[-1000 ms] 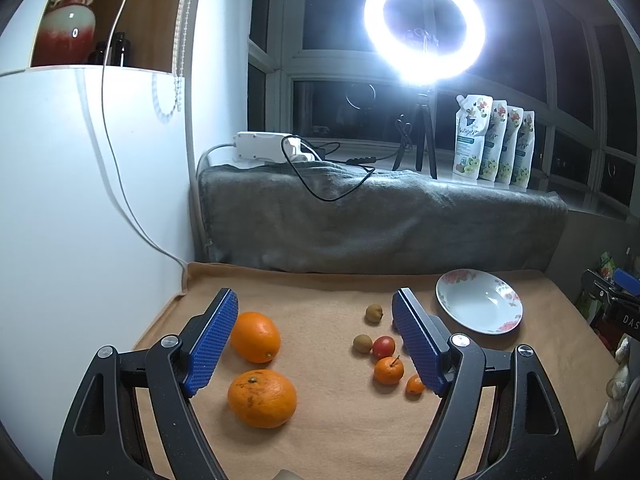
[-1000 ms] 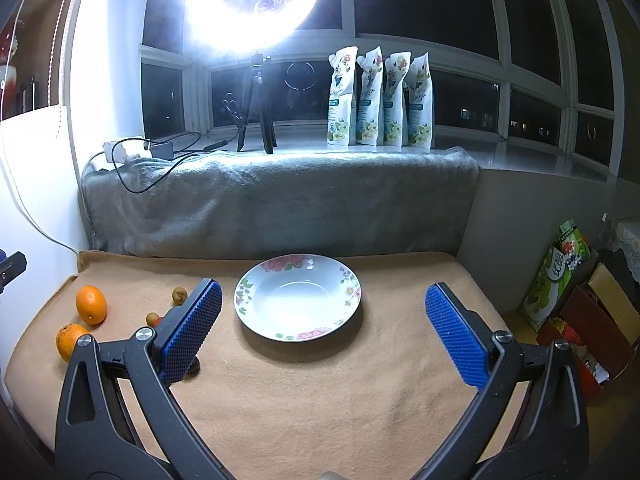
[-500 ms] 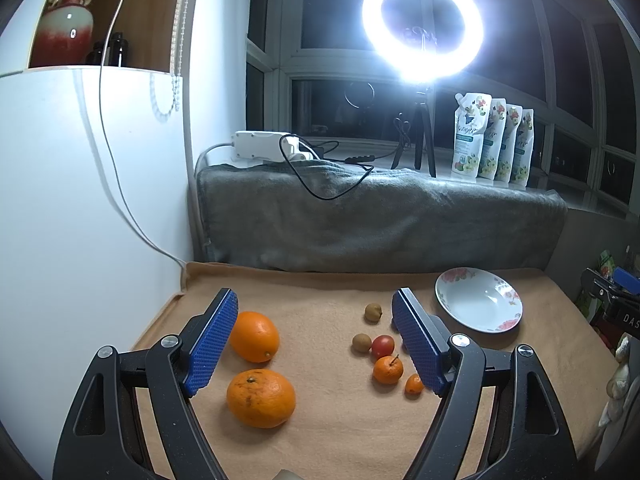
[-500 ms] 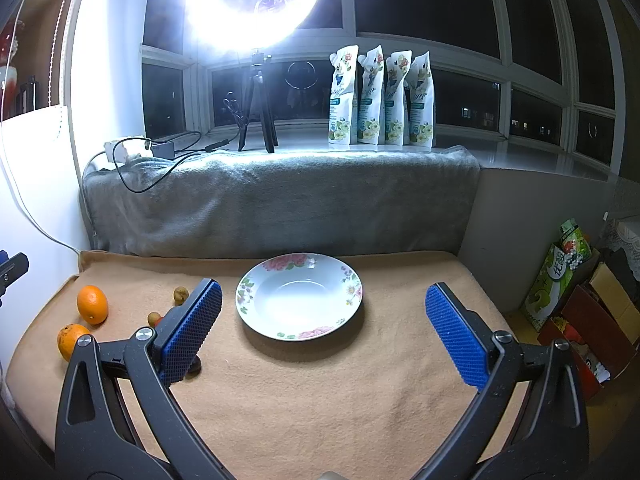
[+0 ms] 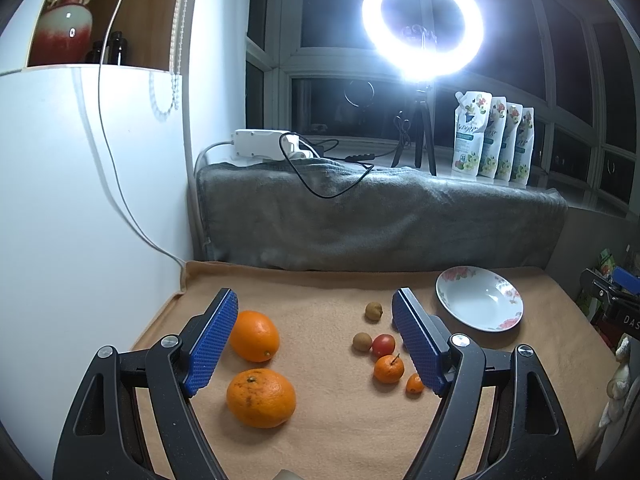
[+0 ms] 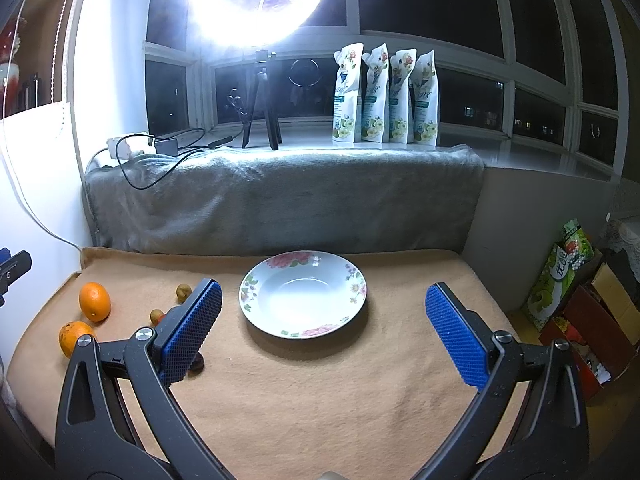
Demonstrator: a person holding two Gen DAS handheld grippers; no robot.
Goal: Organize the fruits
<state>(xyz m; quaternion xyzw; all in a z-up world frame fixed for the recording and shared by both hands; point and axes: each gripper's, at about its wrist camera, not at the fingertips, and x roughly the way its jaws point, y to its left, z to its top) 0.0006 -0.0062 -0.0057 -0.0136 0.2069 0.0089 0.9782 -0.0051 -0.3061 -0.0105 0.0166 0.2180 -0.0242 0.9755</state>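
The left gripper [image 5: 314, 344] is held wide apart above the tan cloth [image 5: 332, 432], its blue pads [image 5: 210, 344] empty and touching nothing. Nearest between them lies a large orange [image 5: 261, 397], its stem scar turned upward and its long axis running left to right. Just behind it, beside the left pad, a second orange [image 5: 254, 335] is seen tilted, its long axis slanting from upper left to lower right. Toward the right pad a cluster of small fruits is gathered: a mandarin [image 5: 388, 368] with its stem pointing up and to the right, a smaller orange fruit [image 5: 414, 384] partly hidden by the pad, a red tomato [image 5: 383, 345] touching a brown round fruit [image 5: 362, 341], and another brown fruit [image 5: 373, 311] set a little farther back.

The right gripper [image 6: 324, 332] is likewise spread wide with nothing grasped, its pads hovering over the cloth. Framed between them, farther back, a floral-rimmed plate [image 6: 256, 312] rests empty on the cloth, well apart from the oranges at the left.

Behind the cloth a grey blanket [image 6: 280, 196] is draped over the sill, where four pouches [image 6: 384, 96] stand upright beside a lit ring light [image 5: 422, 24] on a tripod.
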